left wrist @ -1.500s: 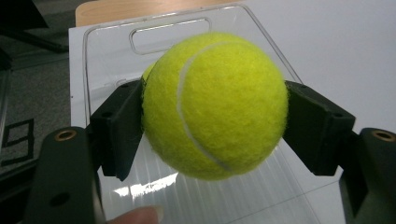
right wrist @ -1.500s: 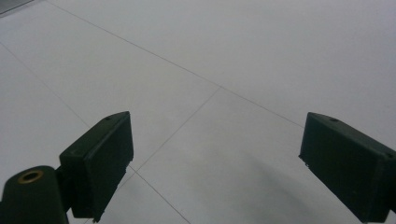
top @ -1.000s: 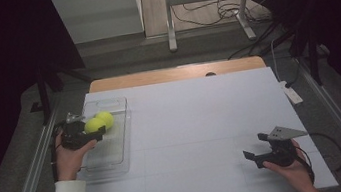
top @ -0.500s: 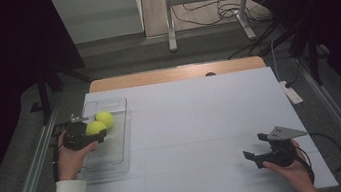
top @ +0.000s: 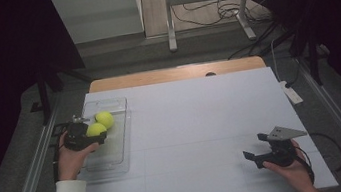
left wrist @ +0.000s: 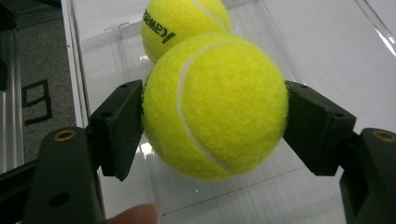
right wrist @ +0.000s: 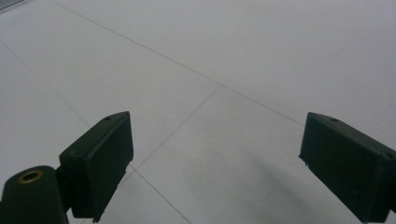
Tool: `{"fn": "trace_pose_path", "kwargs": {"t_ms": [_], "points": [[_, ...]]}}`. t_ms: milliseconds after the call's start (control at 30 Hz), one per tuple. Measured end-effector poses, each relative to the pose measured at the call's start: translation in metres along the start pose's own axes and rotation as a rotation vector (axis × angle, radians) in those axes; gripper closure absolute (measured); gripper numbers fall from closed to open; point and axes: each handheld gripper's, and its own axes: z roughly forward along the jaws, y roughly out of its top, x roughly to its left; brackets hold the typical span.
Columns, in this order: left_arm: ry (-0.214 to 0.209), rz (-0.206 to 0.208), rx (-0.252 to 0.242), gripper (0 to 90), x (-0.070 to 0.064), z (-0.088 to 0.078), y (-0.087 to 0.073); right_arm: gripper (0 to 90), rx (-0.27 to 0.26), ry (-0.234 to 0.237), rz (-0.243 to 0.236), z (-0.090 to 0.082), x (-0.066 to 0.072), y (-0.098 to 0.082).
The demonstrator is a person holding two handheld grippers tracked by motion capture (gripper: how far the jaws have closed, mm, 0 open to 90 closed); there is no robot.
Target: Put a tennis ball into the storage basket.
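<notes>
My left gripper (top: 94,133) (left wrist: 212,122) is shut on a yellow tennis ball (top: 95,129) (left wrist: 215,105), one black pad pressed on each side of it. It holds the ball over the clear plastic tray (top: 115,151) (left wrist: 102,60) at the table's left side. Just beyond it, a second tennis ball (top: 105,119) (left wrist: 182,23) with black lettering lies in the tray, close to the held one. Near the table's front right, my right gripper (top: 255,146) (right wrist: 215,158) stands open above the bare white tabletop, with nothing between its jaws.
The white tabletop (top: 202,122) spreads between the two hands. A wooden strip (top: 175,73) runs along its far edge, and metal rails (top: 33,176) run along the sides. A white power strip (top: 292,94) lies off the right edge.
The left gripper has drawn the held ball a little toward the person, so it now sits apart from the second ball. The right gripper has kept still.
</notes>
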Motion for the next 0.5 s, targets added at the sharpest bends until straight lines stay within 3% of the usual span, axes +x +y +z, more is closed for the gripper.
{"fn": "trace_pose_path", "kwargs": {"t_ms": [500], "points": [[0.009, -0.008, 0.008, 25.7, 0.0004, 0.0022, -0.0012, 10.0, 0.000, 0.001, 0.000, 0.0001, -0.0001, 0.0000]]}}
